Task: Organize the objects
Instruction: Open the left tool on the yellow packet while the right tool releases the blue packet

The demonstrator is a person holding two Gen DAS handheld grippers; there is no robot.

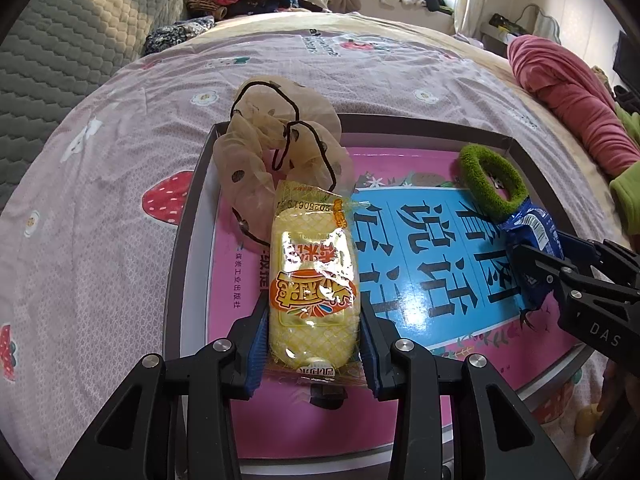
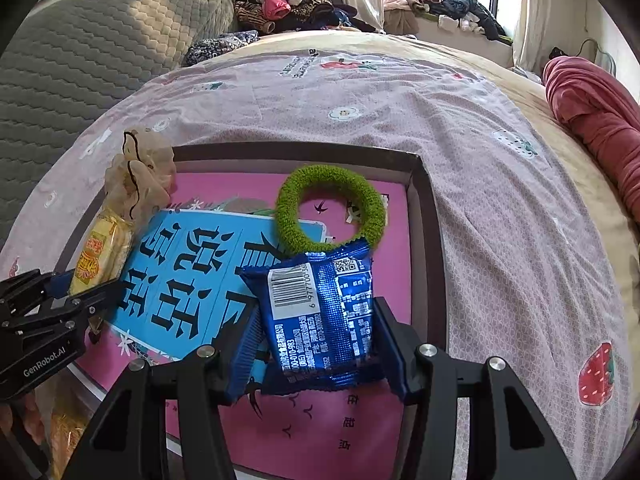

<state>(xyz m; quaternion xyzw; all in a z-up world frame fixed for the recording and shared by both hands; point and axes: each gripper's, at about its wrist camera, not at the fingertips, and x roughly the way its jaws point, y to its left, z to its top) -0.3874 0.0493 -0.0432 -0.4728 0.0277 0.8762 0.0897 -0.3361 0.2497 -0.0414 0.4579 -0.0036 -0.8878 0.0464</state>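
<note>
I have both grippers down inside the shallow grey tray that sits on the strawberry-print bed sheet, with a pink-and-blue book lining its floor. My left gripper has its jaws closed narrow on the lower end of the yellow snack packet, which points toward 12 o'clock, its far end touching the beige scrunchie draped over the tray's 11 o'clock corner. My right gripper has its jaws pinching the blue snack packet by its sides, barcode up; its top edge overlaps the green hair ring lying toward 1 o'clock. I judge the snacks are held low so that each lands beside a hair accessory, left and right. I cannot tell whether either packet already rests on the book.
</note>
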